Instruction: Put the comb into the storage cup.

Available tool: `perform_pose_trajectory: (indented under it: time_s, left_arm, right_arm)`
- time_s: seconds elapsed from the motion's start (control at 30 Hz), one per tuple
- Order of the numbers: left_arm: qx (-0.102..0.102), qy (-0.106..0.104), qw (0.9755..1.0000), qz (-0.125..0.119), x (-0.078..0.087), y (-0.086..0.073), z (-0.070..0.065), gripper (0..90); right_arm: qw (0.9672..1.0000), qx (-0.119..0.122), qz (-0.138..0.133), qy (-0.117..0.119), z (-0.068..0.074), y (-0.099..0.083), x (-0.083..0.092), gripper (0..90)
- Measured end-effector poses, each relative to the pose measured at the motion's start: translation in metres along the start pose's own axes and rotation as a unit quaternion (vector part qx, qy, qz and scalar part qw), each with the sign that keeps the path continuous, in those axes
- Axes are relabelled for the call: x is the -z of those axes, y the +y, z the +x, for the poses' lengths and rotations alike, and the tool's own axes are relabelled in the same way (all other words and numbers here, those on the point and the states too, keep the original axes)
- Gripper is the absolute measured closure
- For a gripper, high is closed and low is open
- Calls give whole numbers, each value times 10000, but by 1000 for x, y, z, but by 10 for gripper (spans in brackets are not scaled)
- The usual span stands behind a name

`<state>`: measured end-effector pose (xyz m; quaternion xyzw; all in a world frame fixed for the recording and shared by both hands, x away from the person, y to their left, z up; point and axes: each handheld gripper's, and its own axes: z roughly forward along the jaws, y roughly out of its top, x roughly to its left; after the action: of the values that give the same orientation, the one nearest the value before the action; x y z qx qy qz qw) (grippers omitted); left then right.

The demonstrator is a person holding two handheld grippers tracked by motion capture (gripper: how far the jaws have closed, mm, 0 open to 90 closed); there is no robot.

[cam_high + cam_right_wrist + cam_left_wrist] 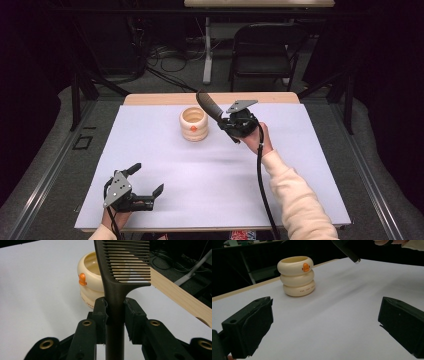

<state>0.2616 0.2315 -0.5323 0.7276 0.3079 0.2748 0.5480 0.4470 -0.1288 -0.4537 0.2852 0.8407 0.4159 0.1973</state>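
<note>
Presently catalogued: right gripper (115, 311), jaws clamped on the handle of a dark comb (125, 262), held in the air just beside a cream ringed holder (193, 123) on the white table (150, 150). Comb's top and handle end cut off in the right gripper view. Left gripper (142, 189): jaws wide apart, nothing between them, low over the near left corner. Lettering on the holder too small to read.
</note>
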Motion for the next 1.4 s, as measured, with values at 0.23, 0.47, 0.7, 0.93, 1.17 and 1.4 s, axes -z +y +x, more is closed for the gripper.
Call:
perform_pose_trajectory:
  time_s: [0.23,0.47,0.7,0.93,1.17,1.4]
  left_arm:
    - [-33,-3,10000,9,0,0,0,1]
    - [-22,2,10000,7,0,0,0,0]
    - [-34,-4,10000,17,0,0,0,1]
    - [-23,4,10000,6,0,0,0,1]
    - [-24,3,10000,2,0,0,0,1]
    - [-12,5,10000,0,0,0,0,1]
  right_arm:
    - [10000,17,-71,20,1,9,-3,725]
    - [9998,0,-173,24,2,15,-8,725]
    - [9997,-26,-238,49,3,20,-12,725]
    - [9995,-18,-300,64,3,25,-16,724]
    - [9994,28,-341,69,3,29,-18,725]
    - [9991,45,-422,62,4,33,-20,725]
